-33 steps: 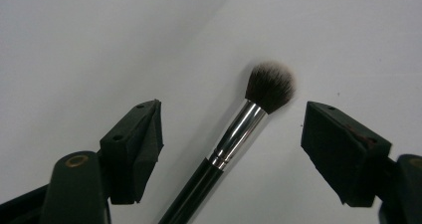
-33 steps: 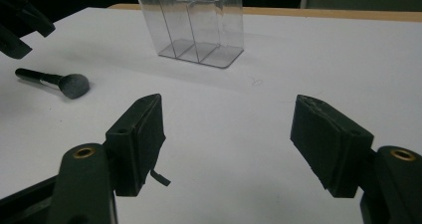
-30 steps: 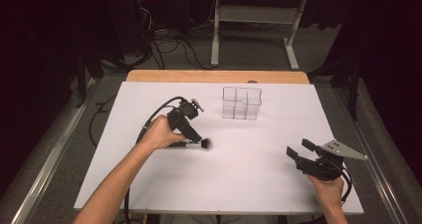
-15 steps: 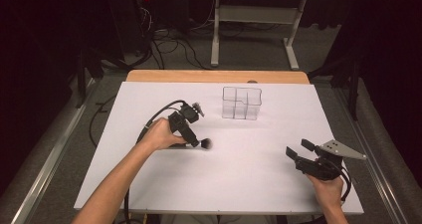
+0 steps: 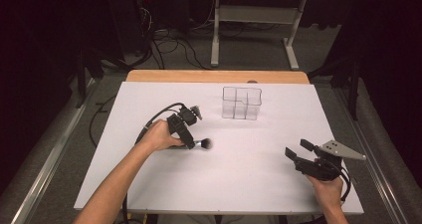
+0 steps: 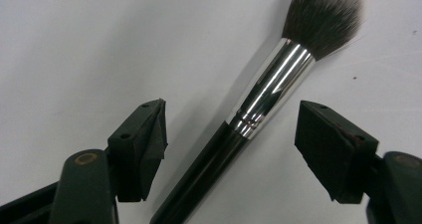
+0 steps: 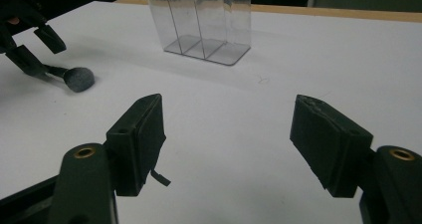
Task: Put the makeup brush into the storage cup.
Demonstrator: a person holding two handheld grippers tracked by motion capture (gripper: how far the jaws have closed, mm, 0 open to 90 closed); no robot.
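Observation:
A makeup brush (image 6: 268, 84) with a black handle, silver ferrule and dark, pale-tipped bristles lies flat on the white table (image 5: 259, 179). My left gripper (image 6: 234, 117) is open, one jaw on each side of the handle, neither touching it. In the high view the left gripper (image 5: 186, 134) sits left of centre with the brush head (image 5: 205, 144) poking out to its right. My right gripper (image 7: 226, 114) is open with nothing between its jaws, low over the table at the near right (image 5: 298, 154). Its view also shows the brush (image 7: 77, 78) far to the left.
A clear plastic organizer (image 5: 241, 103) with several compartments stands upright at the back centre of the table, also in the right gripper view (image 7: 204, 20). A wooden strip (image 5: 214, 76) runs along the far edge. Cables and table legs lie on the floor beyond.
The left hand has shifted only slightly over the brush. The brush and the right gripper stay where they were.

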